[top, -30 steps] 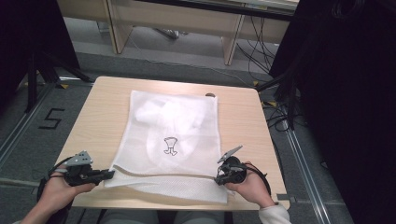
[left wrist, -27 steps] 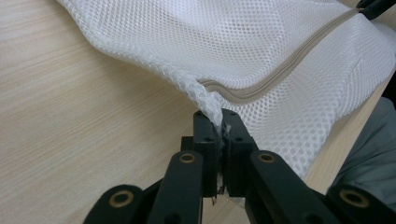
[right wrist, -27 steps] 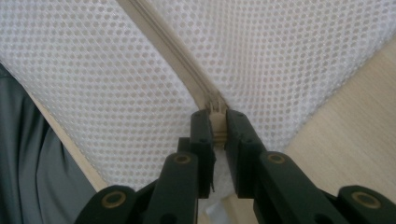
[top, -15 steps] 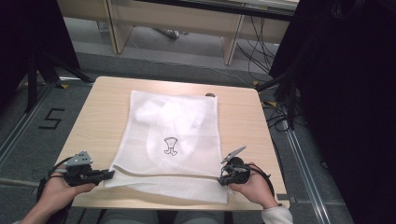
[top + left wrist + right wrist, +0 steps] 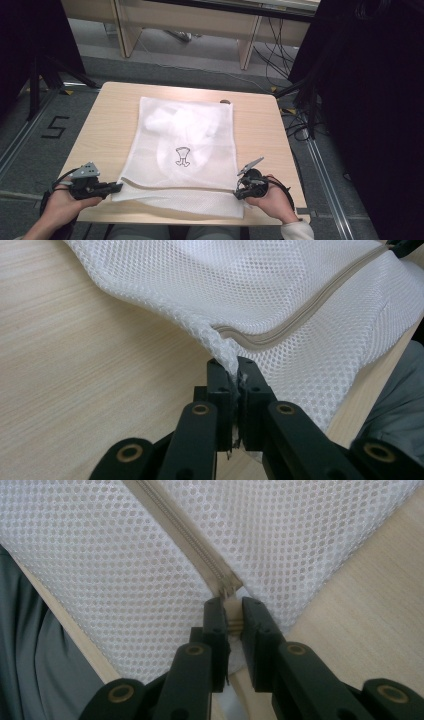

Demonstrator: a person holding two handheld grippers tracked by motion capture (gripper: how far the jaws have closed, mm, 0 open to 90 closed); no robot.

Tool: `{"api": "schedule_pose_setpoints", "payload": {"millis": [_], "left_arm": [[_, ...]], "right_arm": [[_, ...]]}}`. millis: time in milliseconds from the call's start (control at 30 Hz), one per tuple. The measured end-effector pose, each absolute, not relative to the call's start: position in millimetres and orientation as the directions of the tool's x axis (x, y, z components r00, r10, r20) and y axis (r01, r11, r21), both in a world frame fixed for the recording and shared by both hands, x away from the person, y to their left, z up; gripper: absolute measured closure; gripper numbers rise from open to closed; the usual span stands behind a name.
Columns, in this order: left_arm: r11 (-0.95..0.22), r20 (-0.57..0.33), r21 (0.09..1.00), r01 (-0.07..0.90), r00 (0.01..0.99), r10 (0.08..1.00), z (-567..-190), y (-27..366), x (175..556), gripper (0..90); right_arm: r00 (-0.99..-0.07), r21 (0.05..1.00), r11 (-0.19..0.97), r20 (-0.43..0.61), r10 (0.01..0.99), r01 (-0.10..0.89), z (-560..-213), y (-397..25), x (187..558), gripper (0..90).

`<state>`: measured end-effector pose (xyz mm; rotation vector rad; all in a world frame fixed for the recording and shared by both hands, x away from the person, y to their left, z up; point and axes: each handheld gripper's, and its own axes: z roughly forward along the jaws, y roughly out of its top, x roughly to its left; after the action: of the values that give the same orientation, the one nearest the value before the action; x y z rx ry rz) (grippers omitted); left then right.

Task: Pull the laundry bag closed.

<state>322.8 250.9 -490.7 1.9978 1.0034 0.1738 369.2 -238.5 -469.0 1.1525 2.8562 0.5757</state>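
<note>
Now the left gripper (image 5: 235, 390) is clamped on the mesh bag's (image 5: 185, 150) corner, and the right gripper (image 5: 231, 622) is pinched on the zipper's (image 5: 195, 550) end tab at the opposite corner. Between the two, the bag lies flat on the table (image 5: 260, 125), stretching away from both sets of jaws, a white garment (image 5: 177, 132) inside it. The zipper looks fully closed along the near edge, so I'd say both grips are secured; what's left is lifting or moving the bag.

Black "5" marked on grey floor (image 5: 56, 127) — left of the table (image 5: 110, 120)
</note>
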Motion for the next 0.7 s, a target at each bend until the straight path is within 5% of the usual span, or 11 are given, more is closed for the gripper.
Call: {"api": "schedule_pose_setpoints", "payload": {"millis": [233,400,700], "left_arm": [[-0.343,-0.2,0.734,0.586,0.669,0.716,-492.4,248.6,322.3,84.2],[-0.403,-0.156,0.715,0.572,0.692,0.705,-493.5,248.8,322.8,81.3],[-0.434,-0.111,0.708,0.556,0.695,0.71,-495.0,247.8,322.5,67.2]], "right_arm": [[-0.745,0.363,0.668,0.133,0.653,0.65,-471.2,-239.5,370.1,79.3],[-0.748,0.39,0.652,0.172,0.641,0.65,-472.7,-242.4,371.0,69.2],[-0.718,0.456,0.584,0.208,0.664,0.672,-466.6,-243.8,370.1,56.1]]}}
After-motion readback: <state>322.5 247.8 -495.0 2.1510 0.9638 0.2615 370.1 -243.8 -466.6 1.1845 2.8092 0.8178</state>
